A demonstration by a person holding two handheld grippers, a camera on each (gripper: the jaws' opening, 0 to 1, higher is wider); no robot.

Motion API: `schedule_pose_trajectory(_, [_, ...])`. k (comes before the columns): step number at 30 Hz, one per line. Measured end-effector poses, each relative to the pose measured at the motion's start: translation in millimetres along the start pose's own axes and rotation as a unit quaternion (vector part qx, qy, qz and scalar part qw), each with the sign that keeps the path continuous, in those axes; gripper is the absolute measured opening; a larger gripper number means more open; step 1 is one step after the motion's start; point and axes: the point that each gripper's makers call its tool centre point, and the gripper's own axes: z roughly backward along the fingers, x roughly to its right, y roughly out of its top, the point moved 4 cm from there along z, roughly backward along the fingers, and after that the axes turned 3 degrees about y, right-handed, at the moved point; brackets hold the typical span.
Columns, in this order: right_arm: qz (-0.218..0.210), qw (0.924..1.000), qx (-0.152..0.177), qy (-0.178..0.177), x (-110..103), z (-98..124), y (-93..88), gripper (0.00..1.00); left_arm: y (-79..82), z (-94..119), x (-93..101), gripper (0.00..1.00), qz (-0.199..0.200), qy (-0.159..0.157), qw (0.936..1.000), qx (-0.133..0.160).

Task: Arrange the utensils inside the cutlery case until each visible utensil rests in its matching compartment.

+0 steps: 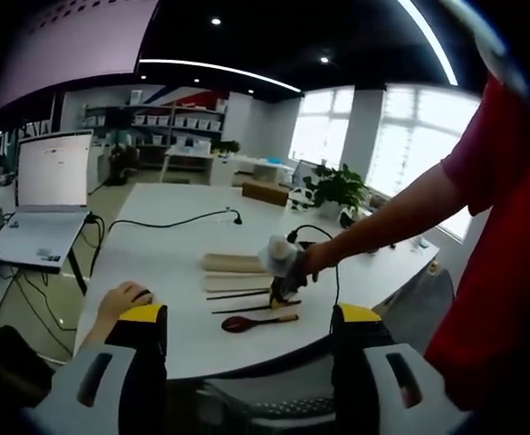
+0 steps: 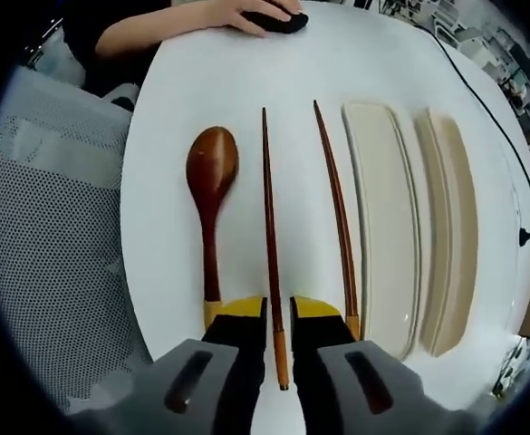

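Table [image 2: 201, 100]: white and round-edged, holding everything; a mesh chair [image 2: 47, 236] sits just off its edge.
Case [image 2: 382, 227]: two pale cream halves lie side by side, both with nothing in them. In the left gripper view the case [image 1: 233, 265] lies past the utensils.
Spoon [image 2: 210, 181]: dark wood, flat on the table, well apart from the case.
Chopsticks: one chopstick [image 2: 271, 236] runs between the right claw's jaws; the second chopstick [image 2: 335, 217] lies just beside the case, not in it.
Right claw [image 2: 278, 322]: jaws slightly apart, straddling the first chopstick's light tip, seemingly not yet pinching it.
Left claw [image 1: 246, 326]: wide open, holding nothing, well back from the table.
Bystander: a hand [image 2: 255, 11] rests on a mouse at the far edge.
Risk: the stick is thin and round, so closing off-centre could roll or flick it into the spoon; gripping only at the tip may let it droop or swing when lifted.
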Motion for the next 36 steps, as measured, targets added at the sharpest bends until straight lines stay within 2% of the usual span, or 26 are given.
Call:
schedule_pose_trajectory(3, [-0.004, 0.9999, -0.011, 0.001, 0, 0, -0.2, 0.05, 0.2, 0, -0.7, 0.76, -0.003, 0.000, 1.0000, -0.002])
schedule_pose_trajectory(5, [0.036, 0.9992, -0.018, -0.002, 0, 0, 1.1, 0.05, 1.0, 1, -1.7, 0.76, 0.000, 0.000, 1.0000, 0.000])
schedule_pose_trajectory(10, [0.023, 0.9991, -0.032, -0.018, 1, -2, 0.4, 0.01, -1.6, 1, -1.4, 0.76, -0.006, -0.002, 1.0000, -0.006])
schedule_pose_trajectory(12, [0.045, 0.9983, -0.031, -0.019, -3, 1, 0.7, 0.01, -1.5, 1, -1.8, 0.76, -0.006, 0.000, 1.0000, -0.005])
schedule_pose_trajectory(18, [-0.011, 0.9998, -0.010, -0.008, -5, 2, -1.0, 0.00, -3.1, 4, -4.5, 0.76, -0.005, 0.000, 1.0000, -0.005])
schedule_pose_trajectory(26, [-0.011, 0.9998, -0.009, -0.015, -5, 3, -1.8, 0.00, -4.5, 5, -11.6, 0.75, 0.000, -0.002, 1.0000, -0.004])
schedule_pose_trajectory(32, [-0.012, 0.9998, -0.001, -0.015, -3, 10, -0.1, 0.00, 3.8, 4, -15.0, 0.75, -0.001, -0.014, 0.9998, 0.012])
schedule_pose_trajectory(36, [-0.016, 0.9997, -0.004, -0.017, -6, 12, -3.0, 0.00, 0.5, 3, -16.6, 0.75, -0.004, -0.021, 0.9997, 0.012])
